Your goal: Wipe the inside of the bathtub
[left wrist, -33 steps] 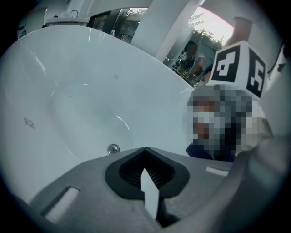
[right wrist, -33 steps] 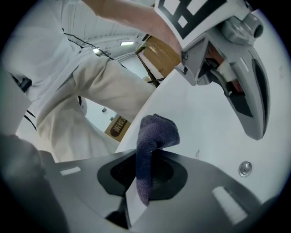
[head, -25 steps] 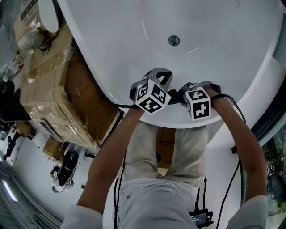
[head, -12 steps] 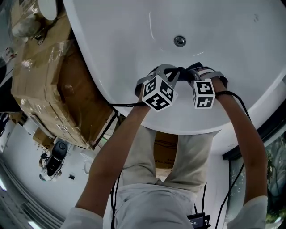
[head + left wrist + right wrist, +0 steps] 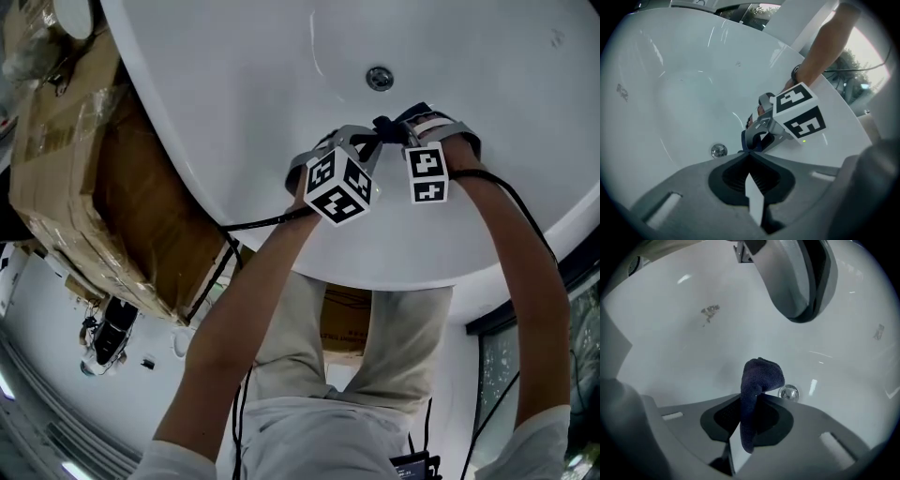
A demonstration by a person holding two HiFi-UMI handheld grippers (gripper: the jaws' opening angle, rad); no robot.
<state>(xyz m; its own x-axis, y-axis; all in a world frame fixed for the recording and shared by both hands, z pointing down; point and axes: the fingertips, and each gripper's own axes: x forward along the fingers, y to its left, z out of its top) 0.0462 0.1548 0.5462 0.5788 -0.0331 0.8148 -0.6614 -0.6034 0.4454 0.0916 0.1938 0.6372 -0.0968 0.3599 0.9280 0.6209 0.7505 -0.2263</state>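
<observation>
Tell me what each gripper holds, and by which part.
Right gripper: a dark blue cloth, pinched along its lower length, bunched end sticking out past the jaws. Left gripper: jaws shut, nothing held.

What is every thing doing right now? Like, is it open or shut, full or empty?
left gripper: shut, nothing between its jaws.
right gripper: shut on the dark blue cloth.
dark blue cloth: pinched, bunched end sticking out past the jaws.
bathtub: no water in it, a small smudge on its wall.
drain: uncovered; plugged or not, cannot tell.
cardboard boxes: closed, wrapped in clear film.
</observation>
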